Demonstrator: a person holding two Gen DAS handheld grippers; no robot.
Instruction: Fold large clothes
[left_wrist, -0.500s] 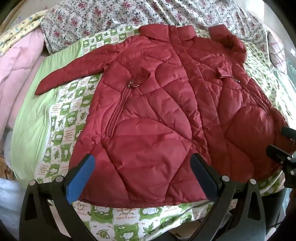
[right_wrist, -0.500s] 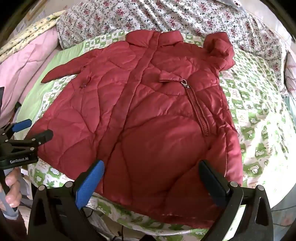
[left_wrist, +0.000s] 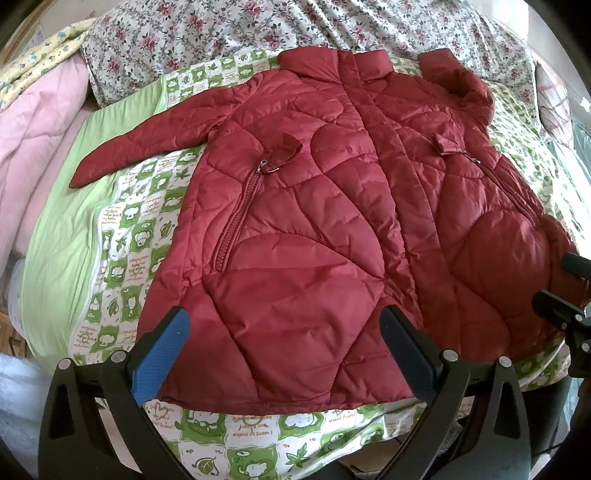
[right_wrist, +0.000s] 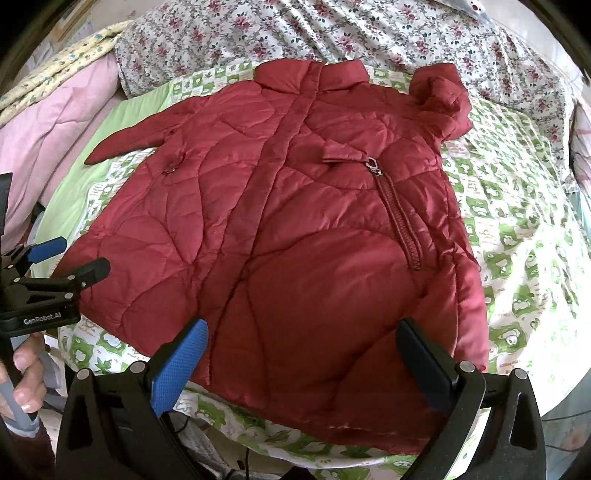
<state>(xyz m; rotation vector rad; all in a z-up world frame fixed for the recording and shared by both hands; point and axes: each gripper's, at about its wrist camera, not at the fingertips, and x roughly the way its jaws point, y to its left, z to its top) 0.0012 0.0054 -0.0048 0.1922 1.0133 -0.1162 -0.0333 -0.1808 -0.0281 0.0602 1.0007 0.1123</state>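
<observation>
Left wrist view: the puffy, quilted red jacket (left_wrist: 332, 229) is lying flat on the green-checked blanket (left_wrist: 122, 236); left gripper (left_wrist: 284, 354) and right gripper (right_wrist: 301, 360) are hovering spread wide over its hem, gripping nothing.

place: home bedroom | evidence: bed with green cartoon-print sheet (left_wrist: 122, 258), floral cover (right_wrist: 332, 33) at far edge, pink quilt (left_wrist: 40, 122) at left edge | red jacket (right_wrist: 280, 229) laid out on the bed
</observation>
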